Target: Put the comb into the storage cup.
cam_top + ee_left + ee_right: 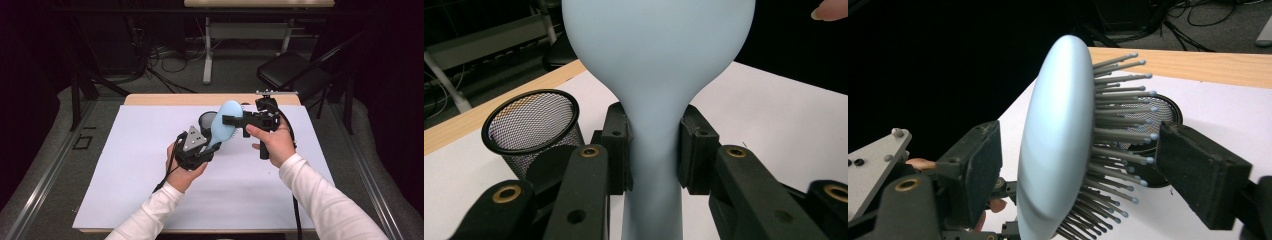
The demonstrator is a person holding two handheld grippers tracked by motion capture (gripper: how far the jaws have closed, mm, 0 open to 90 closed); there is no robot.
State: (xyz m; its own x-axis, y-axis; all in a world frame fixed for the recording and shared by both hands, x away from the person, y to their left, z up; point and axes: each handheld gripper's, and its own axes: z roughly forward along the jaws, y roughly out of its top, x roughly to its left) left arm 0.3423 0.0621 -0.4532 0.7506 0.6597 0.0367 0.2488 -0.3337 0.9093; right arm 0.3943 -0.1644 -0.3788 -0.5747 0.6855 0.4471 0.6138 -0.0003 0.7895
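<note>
From the high view, the left hand-held gripper (pixel 207 142) is holding a light blue hairbrush (pixel 223 121) up over the table (pixel 150 190), its head reaching between the right hand-held gripper (pixel 231 120) jaws.

From the left gripper view, both pads are clamping the hairbrush (pixel 656 65) handle; a mesh pen cup (pixel 531 125) is standing just beyond its left jaw.

From the right gripper view, the jaws are standing apart around the brush head (pixel 1058 150), one pad behind its back, the other at the bristle tips.

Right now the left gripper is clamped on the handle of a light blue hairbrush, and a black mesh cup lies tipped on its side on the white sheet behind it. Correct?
Not quite. The mesh cup stands upright with its open rim facing up, as the left gripper view shows. The rest holds: the left gripper is clamped on the handle of the light blue hairbrush over the white sheet.
</note>
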